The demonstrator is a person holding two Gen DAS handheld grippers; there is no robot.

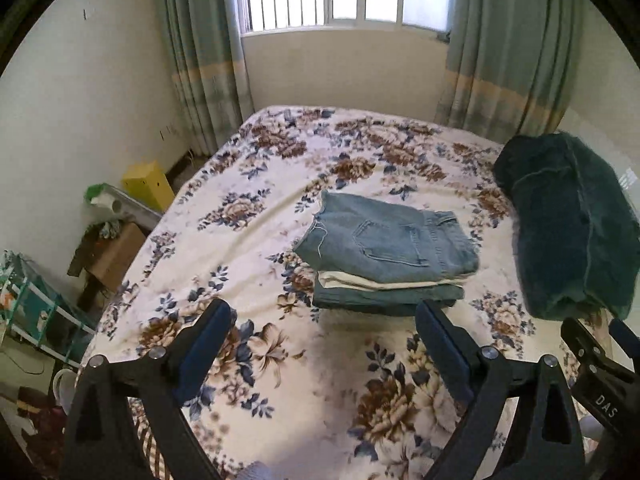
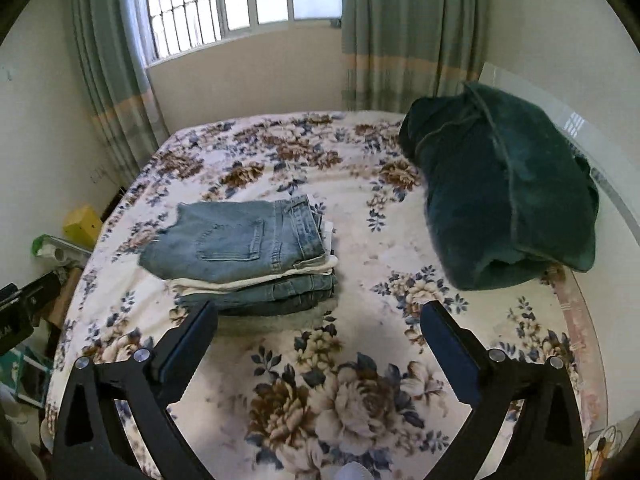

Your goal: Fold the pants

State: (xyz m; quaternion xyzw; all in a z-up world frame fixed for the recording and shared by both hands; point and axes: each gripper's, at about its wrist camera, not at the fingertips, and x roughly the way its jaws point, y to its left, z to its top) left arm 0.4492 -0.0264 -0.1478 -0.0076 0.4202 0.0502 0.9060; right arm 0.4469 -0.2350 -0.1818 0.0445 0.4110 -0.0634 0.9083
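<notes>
Here, both hand-held grippers (image 1: pixel 322 316) (image 2: pixel 320 318) spread wide above the bed (image 2: pixel 360 360), folded pants (image 1: pixel 384 240) beyond; cardboard box (image 1: pixel 116 256) only in left view

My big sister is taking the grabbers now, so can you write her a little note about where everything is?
Left gripper: open, holding nothing, above the flowered bedsheet.
Right gripper: open, empty too, beside the left one.
Pants: the light blue folded denim jeans lie on top of a neat stack, over a cream folded garment and darker denim at the bottom, in the middle of the bed.
Nearby: a dark green rolled blanket to the right of the stack, not touching it.
Done: everything in the stack looks folded.
Left: no unfolded pants in sight; maybe just check for more.
</notes>
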